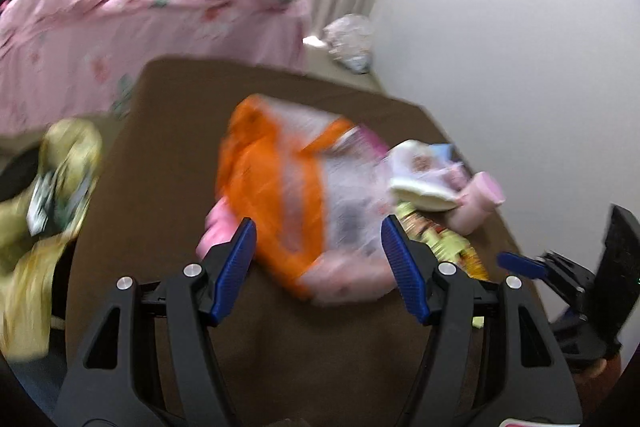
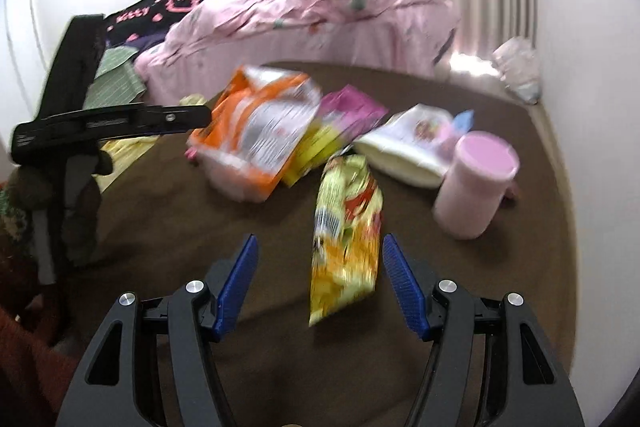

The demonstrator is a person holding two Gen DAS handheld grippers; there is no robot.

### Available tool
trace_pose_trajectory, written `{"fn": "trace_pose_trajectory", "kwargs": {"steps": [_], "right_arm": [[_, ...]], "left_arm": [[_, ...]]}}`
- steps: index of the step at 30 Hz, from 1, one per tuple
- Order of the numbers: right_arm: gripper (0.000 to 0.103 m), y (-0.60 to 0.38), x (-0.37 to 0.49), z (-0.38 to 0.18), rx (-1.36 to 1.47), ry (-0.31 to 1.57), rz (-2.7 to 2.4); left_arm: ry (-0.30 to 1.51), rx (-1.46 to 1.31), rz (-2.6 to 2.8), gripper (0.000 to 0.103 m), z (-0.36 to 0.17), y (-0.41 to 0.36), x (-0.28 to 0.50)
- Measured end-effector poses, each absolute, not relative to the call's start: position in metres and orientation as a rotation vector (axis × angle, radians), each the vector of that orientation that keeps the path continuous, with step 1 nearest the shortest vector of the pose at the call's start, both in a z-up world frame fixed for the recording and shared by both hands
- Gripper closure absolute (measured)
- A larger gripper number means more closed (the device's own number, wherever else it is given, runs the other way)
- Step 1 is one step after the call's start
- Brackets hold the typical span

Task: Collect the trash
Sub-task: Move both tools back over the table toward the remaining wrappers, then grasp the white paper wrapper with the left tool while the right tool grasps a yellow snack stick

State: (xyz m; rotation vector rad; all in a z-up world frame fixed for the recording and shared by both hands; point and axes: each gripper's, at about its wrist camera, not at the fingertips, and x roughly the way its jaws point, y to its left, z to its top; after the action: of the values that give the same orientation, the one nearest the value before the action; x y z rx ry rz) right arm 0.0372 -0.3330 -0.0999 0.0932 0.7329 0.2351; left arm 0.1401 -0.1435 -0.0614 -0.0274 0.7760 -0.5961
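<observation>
Motion blur smears the orange bag [image 1: 276, 195] and its print.

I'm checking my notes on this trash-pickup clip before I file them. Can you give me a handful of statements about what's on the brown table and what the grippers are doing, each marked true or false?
1. The left gripper is open above the orange bag. True.
2. The right gripper is shut on the yellow snack wrapper. False: its jaws stand open, the wrapper lies on the brown table.
3. The pink cup stands upright. True.
4. The pink cup sits left of the orange bag. False: it is to the right.
</observation>
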Motion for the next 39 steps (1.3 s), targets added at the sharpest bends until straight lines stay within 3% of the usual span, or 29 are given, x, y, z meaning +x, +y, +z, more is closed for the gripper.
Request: {"fn": "trace_pose_trajectory", "kwargs": {"steps": [3, 5, 6, 8, 19, 21, 22, 25, 34, 39], "right_arm": [[0.051, -0.332, 0.061, -0.113, 0.085, 0.768, 0.229], [0.068, -0.333, 0.067, -0.121, 0.088, 0.803, 0.210], [0.073, -0.335, 0.067, -0.124, 0.105, 0.808, 0.223], [0.076, -0.340, 0.059, -0.125, 0.135, 0.806, 0.227], [0.077, -0.374, -0.015, -0.130, 0.229, 0.807, 0.146], [0.077, -0.377, -0.019, -0.132, 0.243, 0.798, 0.142], [0.077, -0.379, -0.019, -0.132, 0.250, 0.793, 0.142], [0.077, -0.378, -0.018, -0.131, 0.224, 0.785, 0.124], [0.072, -0.388, -0.026, -0.119, 0.228, 0.722, 0.104], [0.070, -0.394, -0.034, -0.114, 0.226, 0.698, 0.086]], "left_arm": [[0.719, 0.018, -0.670, 0.034, -0.045, -0.168, 0.152], [0.718, 0.049, -0.728, 0.031, -0.039, -0.190, 0.166], [0.730, 0.074, -0.772, 0.025, -0.039, -0.205, 0.175], [0.754, 0.111, -0.834, 0.022, -0.041, -0.228, 0.189], [1.005, 0.203, -0.876, 0.022, -0.092, -0.337, 0.264], [1.039, 0.260, -0.878, 0.028, -0.102, -0.343, 0.262], [1.050, 0.279, -0.874, 0.033, -0.106, -0.344, 0.259], [1.070, 0.336, -0.841, 0.036, -0.114, -0.335, 0.242], [1.049, 0.426, -0.867, 0.038, -0.115, -0.299, 0.184], [1.000, 0.317, -0.834, 0.038, -0.107, -0.288, 0.188]]}}
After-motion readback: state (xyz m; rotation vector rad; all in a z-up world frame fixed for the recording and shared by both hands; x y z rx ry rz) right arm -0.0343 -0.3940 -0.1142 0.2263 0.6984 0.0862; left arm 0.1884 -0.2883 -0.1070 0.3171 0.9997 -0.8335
